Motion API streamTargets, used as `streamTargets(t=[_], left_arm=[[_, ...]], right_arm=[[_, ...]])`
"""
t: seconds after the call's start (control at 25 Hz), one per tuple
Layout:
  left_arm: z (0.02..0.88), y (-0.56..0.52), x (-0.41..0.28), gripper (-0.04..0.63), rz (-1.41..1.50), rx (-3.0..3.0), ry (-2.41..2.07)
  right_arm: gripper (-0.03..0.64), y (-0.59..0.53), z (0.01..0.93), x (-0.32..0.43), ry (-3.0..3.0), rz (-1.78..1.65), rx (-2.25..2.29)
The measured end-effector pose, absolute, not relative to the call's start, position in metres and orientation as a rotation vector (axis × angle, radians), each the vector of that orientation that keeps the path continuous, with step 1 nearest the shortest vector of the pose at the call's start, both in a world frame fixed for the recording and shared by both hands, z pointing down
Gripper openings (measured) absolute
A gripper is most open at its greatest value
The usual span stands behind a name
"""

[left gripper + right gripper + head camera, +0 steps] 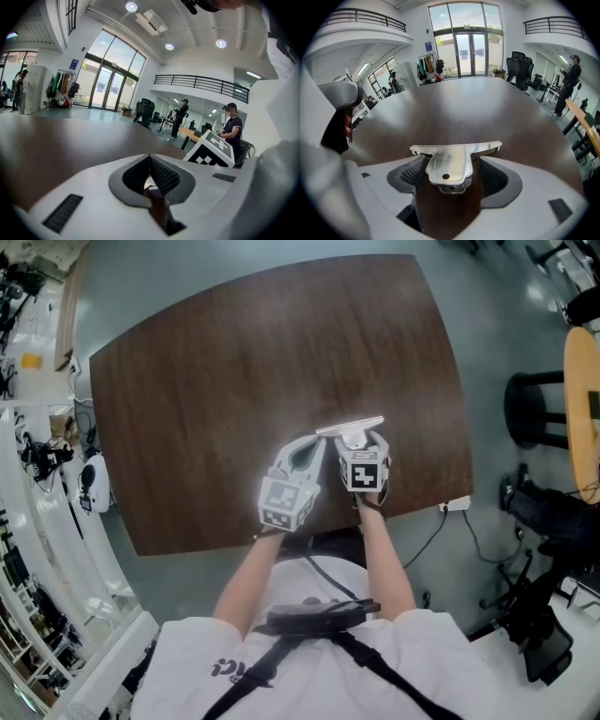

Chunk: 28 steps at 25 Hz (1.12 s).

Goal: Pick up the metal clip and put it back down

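Note:
The metal clip (350,427) is a shiny silver piece with a wide flat bar and a short tab with a hole. It lies on the dark wooden table (234,352) near the front edge. My right gripper (354,439) stands open around it. In the right gripper view the clip's tab (449,166) sits midway between the two dark pads, with a gap on each side, and its bar spans the fingertips. My left gripper (307,448) is just to the left of the clip, shut and empty. In the left gripper view (149,159) its pads meet at the tips.
The table's front edge runs just under both grippers. A black stool (539,409) and a yellow round tabletop (583,409) stand on the right. A white power strip (457,504) with a cable lies by the table's front right corner. Shelving lines the left.

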<state>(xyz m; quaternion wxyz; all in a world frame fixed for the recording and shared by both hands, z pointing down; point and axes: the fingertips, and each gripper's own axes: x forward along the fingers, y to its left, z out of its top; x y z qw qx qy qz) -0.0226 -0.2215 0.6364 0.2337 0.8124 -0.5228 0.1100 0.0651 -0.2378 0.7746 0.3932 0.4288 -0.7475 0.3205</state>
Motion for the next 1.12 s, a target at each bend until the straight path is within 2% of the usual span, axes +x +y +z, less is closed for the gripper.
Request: streamTargets(t=[0.24, 0.28, 0.32, 0.64, 1.12], left_arm=[[0.637, -0.217, -0.023, 0.009, 0.299, 2.226, -1.441], [0.637, -0.217, -0.022, 0.011, 0.298, 2.227, -1.446], [0.638, -0.216, -0.019, 0.011, 0.298, 2.228, -1.45], [0.617, -0.206, -0.033, 0.011, 0.255, 2.214, -1.513], [0.57, -0.175, -0.068, 0.01, 0.146, 2.213, -1.657]], right_arm=[[0.364, -0.239, 0.779, 0.069, -1.897, 0.806, 1.138], [0.35, -0.241, 0.78, 0.072, -1.906, 0.795, 1.146], [0.304, -0.242, 0.782, 0.077, -1.907, 0.789, 1.145], [0.301, -0.236, 0.773, 0.078, -1.944, 0.752, 1.141], [0.301, -0.225, 0.659, 0.055, -2.193, 0.607, 1.284]])
